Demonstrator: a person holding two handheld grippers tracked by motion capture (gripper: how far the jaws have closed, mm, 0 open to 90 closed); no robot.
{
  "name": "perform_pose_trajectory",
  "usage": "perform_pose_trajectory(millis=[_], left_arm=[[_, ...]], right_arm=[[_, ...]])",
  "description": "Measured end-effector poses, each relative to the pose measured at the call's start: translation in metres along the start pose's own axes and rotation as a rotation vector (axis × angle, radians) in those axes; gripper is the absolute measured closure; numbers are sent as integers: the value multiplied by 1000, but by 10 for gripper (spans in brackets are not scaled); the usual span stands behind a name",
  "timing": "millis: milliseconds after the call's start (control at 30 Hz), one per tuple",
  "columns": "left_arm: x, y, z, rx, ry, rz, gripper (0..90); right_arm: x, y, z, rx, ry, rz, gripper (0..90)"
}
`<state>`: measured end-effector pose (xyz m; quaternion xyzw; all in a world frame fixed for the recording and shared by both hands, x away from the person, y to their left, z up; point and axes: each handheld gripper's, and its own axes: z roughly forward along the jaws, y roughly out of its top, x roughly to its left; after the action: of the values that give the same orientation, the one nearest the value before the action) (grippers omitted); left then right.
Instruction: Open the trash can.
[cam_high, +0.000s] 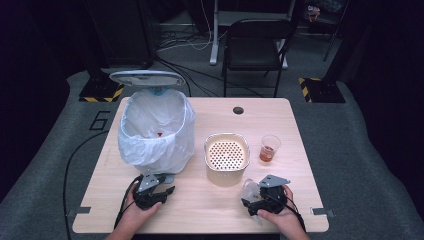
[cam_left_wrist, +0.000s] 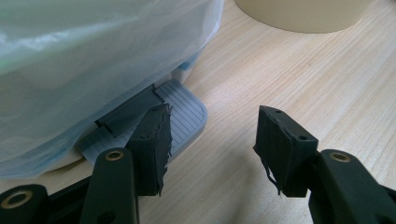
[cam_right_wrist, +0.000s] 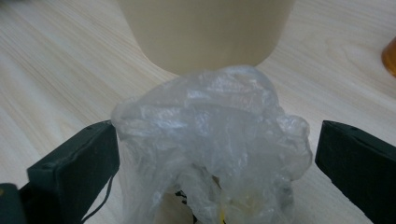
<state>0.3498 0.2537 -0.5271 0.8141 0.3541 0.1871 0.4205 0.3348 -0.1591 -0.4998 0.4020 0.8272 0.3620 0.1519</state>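
Wood table (cam_high: 200, 210): right gripper (cam_right_wrist: 215, 154) jaws spread, loosely flanking crumpled plastic wrap (cam_right_wrist: 210, 140), could drop it w/o squeeze; left gripper (cam_left_wrist: 212, 140) apart, gripping nothing, on bin pedal (cam_left_wrist: 182, 112), may slip.

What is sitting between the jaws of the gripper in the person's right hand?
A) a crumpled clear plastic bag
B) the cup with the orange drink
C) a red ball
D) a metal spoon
A: the right gripper view shows a crumpled clear plastic bag bunched up between the right gripper's two black jaws.

tongs (cam_high: 167, 190) — black, brass screws | grey three-cornered plates | black cables trailing
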Motion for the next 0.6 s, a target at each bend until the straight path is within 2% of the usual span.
perform_pose_trajectory(millis=[67, 133, 233, 300, 400, 500, 600], left_arm=[[0, 0, 0, 1, -2, -2, 457], [0, 0, 0, 0, 0, 1, 457], [0, 0, 0, 1, 3, 8, 457], [0, 0, 0, 2, 3, 8, 457], [0, 0, 0, 1, 3, 8, 457], [0, 0, 0, 0, 5, 9, 457], [0, 0, 0, 3, 7, 13, 457]], right_arm=[[0, -2, 2, 16, -1, 5, 10], [-1, -3, 3, 23, 0, -16, 62], [1, -4, 4, 27, -6, -32, 230], [-1, -4, 3, 27, 25, -40, 390], [-4, -3, 1, 20, 52, -20, 539], [-8, -2, -2, 9, 64, 4, 608], [-13, -1, -6, 5, 95, 38, 630]])
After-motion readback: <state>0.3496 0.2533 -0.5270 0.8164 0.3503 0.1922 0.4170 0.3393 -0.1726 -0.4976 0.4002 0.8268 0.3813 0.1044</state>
